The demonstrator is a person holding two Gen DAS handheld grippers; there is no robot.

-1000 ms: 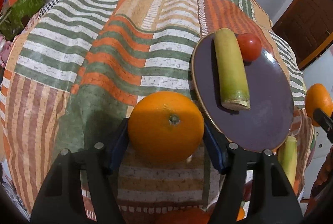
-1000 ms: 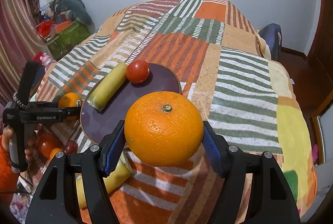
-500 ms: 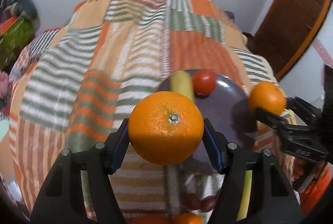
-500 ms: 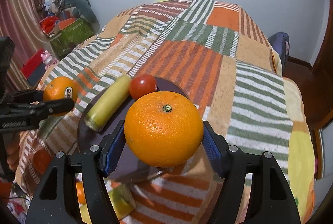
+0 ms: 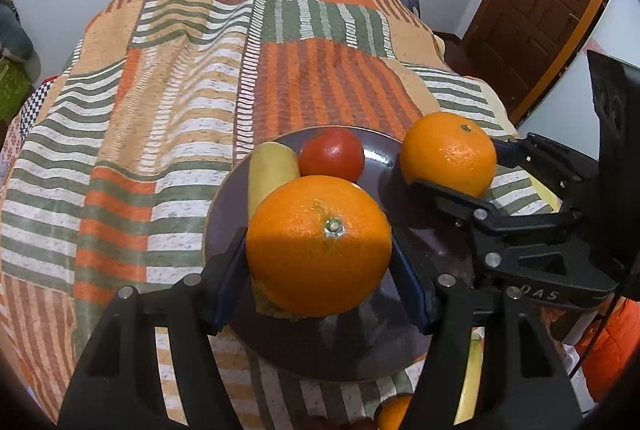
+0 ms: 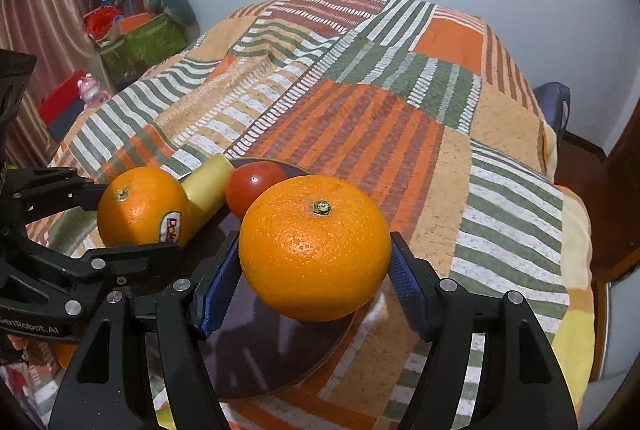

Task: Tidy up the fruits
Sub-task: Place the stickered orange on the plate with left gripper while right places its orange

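Note:
My left gripper is shut on an orange and holds it above the near side of a dark purple plate. On the plate lie a yellow-green banana piece and a red tomato. My right gripper is shut on a second orange over the plate's right part. In the right wrist view the left gripper's orange carries a sticker, beside the banana piece and tomato. In the left wrist view the right gripper's orange hangs over the plate's far right rim.
The plate rests on a striped patchwork bedspread. More fruit lies below the plate's near edge. A wooden door stands at the right. A green box and clutter sit by the left wall.
Both grippers have moved in over the plate with their oranges. The left orange has come from left of the plate to above its near side; the two grippers are now close together.

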